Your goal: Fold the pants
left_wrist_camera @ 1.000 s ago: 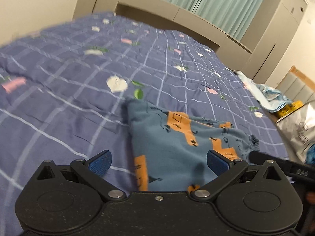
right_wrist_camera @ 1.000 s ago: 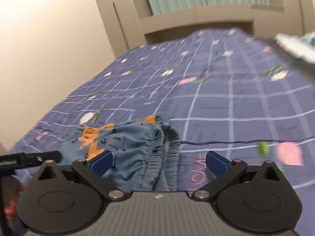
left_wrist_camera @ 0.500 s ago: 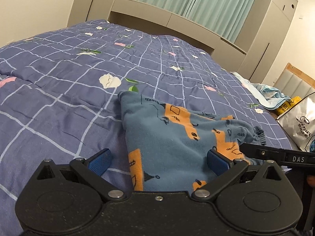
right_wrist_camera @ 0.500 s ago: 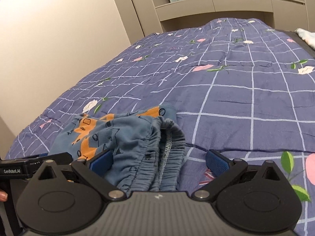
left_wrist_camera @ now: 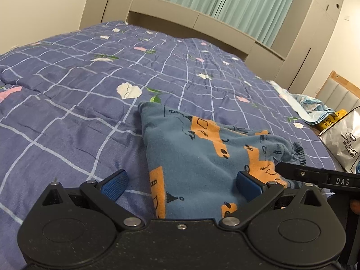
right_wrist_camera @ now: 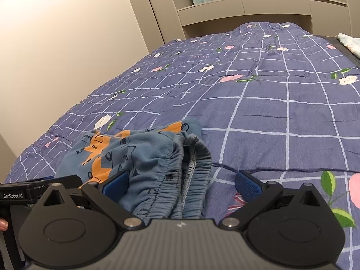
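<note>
The pants (left_wrist_camera: 202, 157) lie in a compact folded bundle on the quilt (left_wrist_camera: 90, 85), near its front edge, the gathered waistband (right_wrist_camera: 180, 175) at the bundle's right end. Both tools are released: the left gripper (left_wrist_camera: 181, 183) stands with jaws spread wide over the bundle's left half, and the right gripper (right_wrist_camera: 181, 183) stands spread over the waistband, neither pinching cloth. The folding looks nearly or wholly done, so this seems the letting-go or checking step. If another fold is wanted, the next move calls for closing each gripper on one end and lifting evenly, lest the loose waistband layers slip apart.
</note>
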`<state>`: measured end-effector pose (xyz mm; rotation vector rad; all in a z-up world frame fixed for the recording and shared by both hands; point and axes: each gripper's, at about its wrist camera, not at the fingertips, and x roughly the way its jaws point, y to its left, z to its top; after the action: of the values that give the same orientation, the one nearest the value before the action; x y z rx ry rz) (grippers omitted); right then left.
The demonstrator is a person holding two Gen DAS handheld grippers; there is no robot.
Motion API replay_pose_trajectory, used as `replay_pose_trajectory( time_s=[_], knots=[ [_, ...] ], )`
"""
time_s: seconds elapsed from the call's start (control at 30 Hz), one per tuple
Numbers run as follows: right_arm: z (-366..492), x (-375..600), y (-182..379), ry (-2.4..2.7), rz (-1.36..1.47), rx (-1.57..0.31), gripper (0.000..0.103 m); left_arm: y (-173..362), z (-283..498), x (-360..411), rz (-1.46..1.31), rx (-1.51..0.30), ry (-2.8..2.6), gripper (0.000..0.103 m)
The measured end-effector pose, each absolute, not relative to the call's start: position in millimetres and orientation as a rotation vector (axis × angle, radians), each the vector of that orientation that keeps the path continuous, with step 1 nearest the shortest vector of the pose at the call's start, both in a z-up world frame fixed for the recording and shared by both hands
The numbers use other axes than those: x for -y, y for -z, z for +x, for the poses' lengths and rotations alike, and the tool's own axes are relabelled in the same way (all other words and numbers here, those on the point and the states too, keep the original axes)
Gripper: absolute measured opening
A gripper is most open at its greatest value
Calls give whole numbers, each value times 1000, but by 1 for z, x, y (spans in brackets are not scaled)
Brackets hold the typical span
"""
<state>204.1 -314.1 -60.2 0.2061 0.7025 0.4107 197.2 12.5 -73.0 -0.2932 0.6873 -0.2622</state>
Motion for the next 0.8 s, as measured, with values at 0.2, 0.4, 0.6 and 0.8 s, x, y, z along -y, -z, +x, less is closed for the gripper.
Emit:
replay_pose_trajectory(
  time_s=[0.2, 0.4, 0.6, 0.8],
  knots=[
    [201, 319, 57, -425, 254, -703, 98, 66, 200, -20, -369, -756, 257, 102],
    [196, 325, 56, -472, 332, -702, 89, 63, 197, -25, -435, -782, 294, 102],
    [197, 331, 58, -508, 417, -706, 89, 60, 202, -27, -456, -834, 273, 102],
    [214, 334, 57, -529, 443, -733, 92, 59, 204, -25, -433, -857, 258, 102]
  ],
)
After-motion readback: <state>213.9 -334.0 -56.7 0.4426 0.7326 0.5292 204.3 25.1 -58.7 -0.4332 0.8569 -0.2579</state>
